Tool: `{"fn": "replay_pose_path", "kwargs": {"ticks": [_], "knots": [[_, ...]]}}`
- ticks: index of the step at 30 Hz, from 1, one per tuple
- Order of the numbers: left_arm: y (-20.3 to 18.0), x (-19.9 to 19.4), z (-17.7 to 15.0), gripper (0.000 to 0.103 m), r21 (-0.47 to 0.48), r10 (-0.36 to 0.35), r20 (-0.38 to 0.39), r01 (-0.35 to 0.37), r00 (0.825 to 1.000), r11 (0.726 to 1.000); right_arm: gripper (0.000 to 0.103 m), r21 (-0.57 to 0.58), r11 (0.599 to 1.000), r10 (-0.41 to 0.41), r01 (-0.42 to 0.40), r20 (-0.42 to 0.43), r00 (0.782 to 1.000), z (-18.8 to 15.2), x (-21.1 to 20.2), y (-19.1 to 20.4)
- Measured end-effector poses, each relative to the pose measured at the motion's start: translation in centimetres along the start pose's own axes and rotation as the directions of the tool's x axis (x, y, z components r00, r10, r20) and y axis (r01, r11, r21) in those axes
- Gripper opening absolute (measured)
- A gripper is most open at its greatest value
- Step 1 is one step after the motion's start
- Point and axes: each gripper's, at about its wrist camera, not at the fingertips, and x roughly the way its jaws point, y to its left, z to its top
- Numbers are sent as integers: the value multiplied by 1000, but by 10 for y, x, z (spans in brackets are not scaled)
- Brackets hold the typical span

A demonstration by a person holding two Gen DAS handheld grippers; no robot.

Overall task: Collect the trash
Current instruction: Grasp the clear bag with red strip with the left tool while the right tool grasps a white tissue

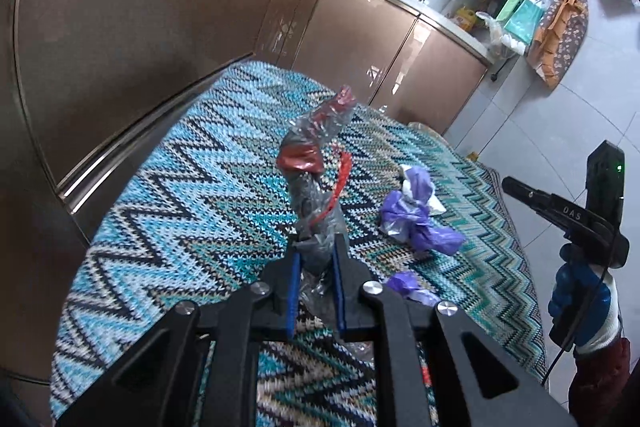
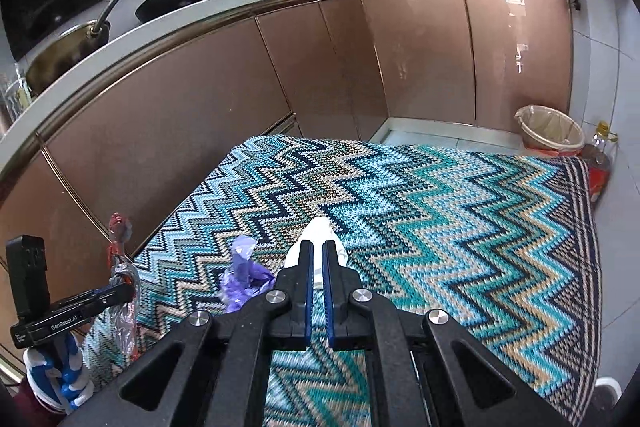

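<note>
The left gripper (image 1: 316,247) is clamped on a crumpled clear-and-red wrapper (image 1: 316,171), held upright above the zigzag cloth (image 1: 168,195). The right gripper (image 2: 318,247) has its 2 fingers nearly together on a white tissue (image 2: 318,231). A purple bag (image 1: 416,215) lies on the cloth between them. Only the right wrist view shows the lined bin (image 2: 550,133) on the floor past the cloth's far corner.

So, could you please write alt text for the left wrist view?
The left gripper is shut on a crumpled clear and red plastic wrapper, held above a zigzag-patterned cloth. A purple plastic wad lies to its right, and brown kitchen cabinets stand behind.
</note>
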Motion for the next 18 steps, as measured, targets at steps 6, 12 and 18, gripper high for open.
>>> {"fn": "replay_pose_path", "kwargs": {"ticks": [6,12,18], "knots": [[7,-5,1,13,-10,0,12,1,1000,1000,29,19,1000,-4,5,-58,998,-7,26,0],[15,8,5,13,-27,3,2,-3,1000,1000,38,28,1000,0,3,-120,993,-9,73,-7],[19,20,7,13,-38,-1,-10,0,1000,999,47,-12,999,-32,30,-164,986,-8,112,-3]]}}
